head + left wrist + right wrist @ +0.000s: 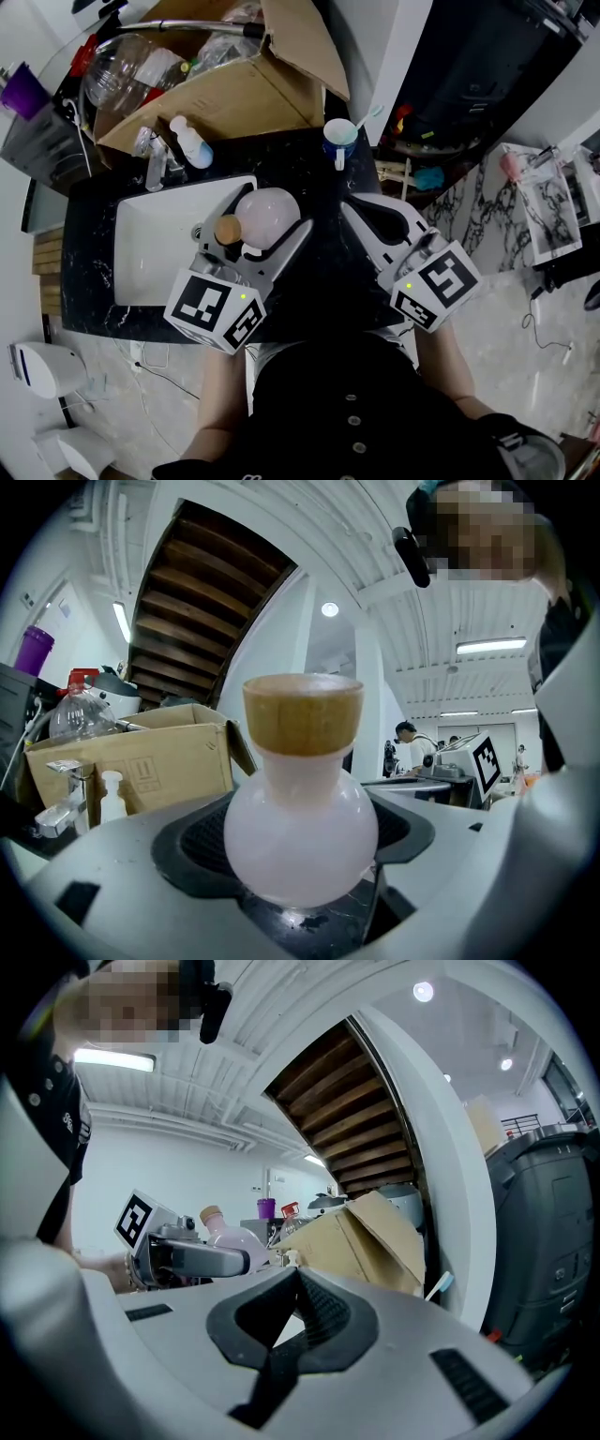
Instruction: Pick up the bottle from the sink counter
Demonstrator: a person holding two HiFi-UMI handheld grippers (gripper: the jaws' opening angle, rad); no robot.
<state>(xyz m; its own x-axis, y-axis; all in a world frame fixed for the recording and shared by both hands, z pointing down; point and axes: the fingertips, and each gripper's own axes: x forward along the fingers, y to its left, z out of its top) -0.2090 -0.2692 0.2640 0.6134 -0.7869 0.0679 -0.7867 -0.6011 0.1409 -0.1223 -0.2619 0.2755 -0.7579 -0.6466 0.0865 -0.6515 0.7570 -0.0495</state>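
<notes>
Our left gripper (258,223) and right gripper (362,212) have pale grey-white plastic shells, with black ribbed pads (197,846) lining the jaws. Behind each shell sits a white cube (214,309) printed with black square markers and carrying a small green light (243,296). We wear a black top (347,412) with dark buttons down the front.
</notes>
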